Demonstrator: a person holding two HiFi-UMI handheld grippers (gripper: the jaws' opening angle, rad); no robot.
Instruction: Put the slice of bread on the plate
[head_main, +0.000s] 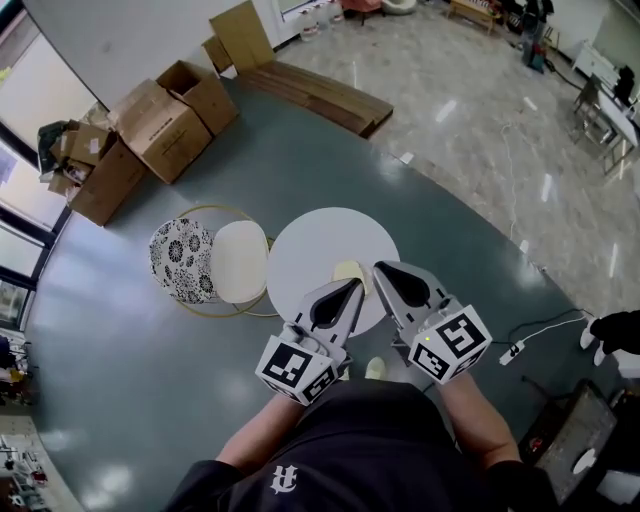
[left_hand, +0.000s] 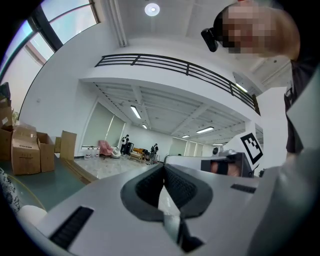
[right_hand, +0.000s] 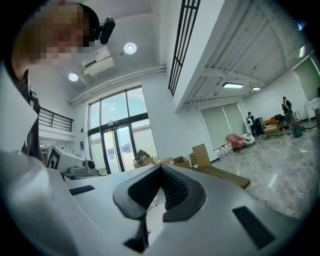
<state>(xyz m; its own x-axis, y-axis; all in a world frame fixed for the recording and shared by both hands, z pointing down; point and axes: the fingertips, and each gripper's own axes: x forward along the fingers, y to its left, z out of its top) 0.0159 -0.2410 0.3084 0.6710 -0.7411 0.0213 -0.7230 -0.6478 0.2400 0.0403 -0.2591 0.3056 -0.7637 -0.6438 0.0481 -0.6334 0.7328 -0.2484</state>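
Both grippers are held up in front of me, pointing level over a round white table (head_main: 315, 240). My left gripper (head_main: 355, 287) is shut with nothing between its pads, and in the left gripper view its tips (left_hand: 164, 169) meet against the far room. My right gripper (head_main: 379, 268) is also shut and empty, its tips (right_hand: 161, 168) touching in the right gripper view. A pale yellowish flat thing (head_main: 348, 270) lies on the table just beyond the two tips and is partly hidden by them. I cannot tell whether it is the bread or the plate.
Left of the table stands a gold wire frame with a round white seat (head_main: 240, 262) and a patterned cushion (head_main: 180, 260). Cardboard boxes (head_main: 160, 120) and wooden planks (head_main: 320, 95) lie at the back. A power strip (head_main: 512, 352) with its cable lies on the floor at the right.
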